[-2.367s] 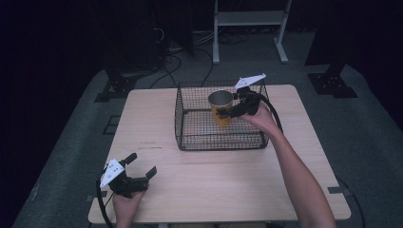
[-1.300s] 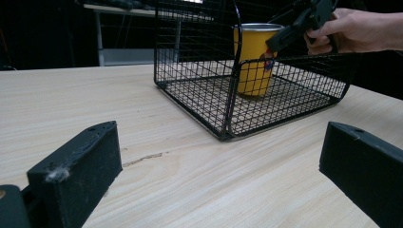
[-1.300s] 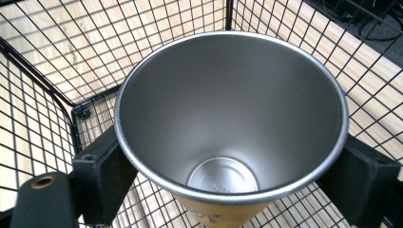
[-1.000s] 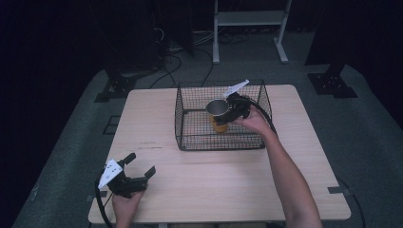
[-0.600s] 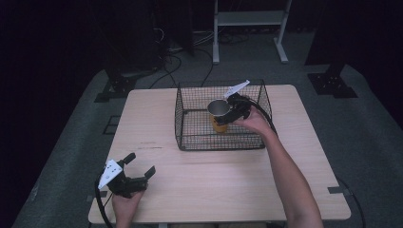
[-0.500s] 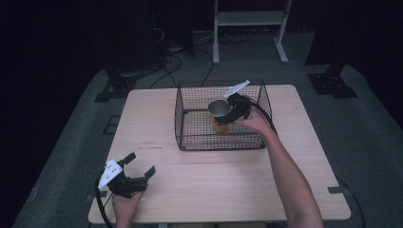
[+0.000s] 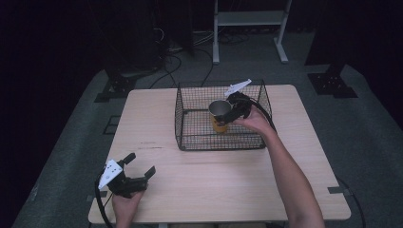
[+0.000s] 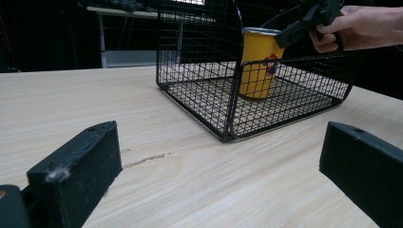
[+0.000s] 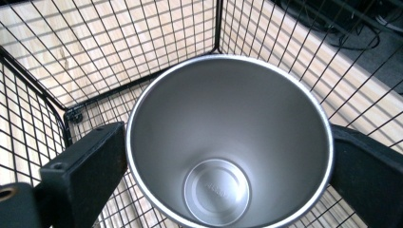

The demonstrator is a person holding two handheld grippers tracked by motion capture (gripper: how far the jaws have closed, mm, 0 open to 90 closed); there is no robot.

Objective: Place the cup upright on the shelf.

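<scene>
A yellow cup [image 7: 218, 119] with a steel inside stands upright in the black wire basket [image 7: 190, 142] at the table's middle back. My right gripper [image 7: 224, 114] reaches in from above, its jaws pressed on either side of the cup's rim. In the right gripper view I look down into the cup [image 9: 228, 142]. The left gripper view shows the cup [image 8: 256, 66] with its base at the basket [image 8: 199, 99] floor. My left gripper [image 7: 140, 164] rests at the table's front left, open, with nothing between its jaws.
The light wooden table [image 7: 228, 190] has free room in front of and left of the basket. A white metal stand [image 7: 247, 23] and cables lie on the floor behind.
My right gripper has carried the cup down and slightly left, deeper into the basket. The left gripper has not moved.
</scene>
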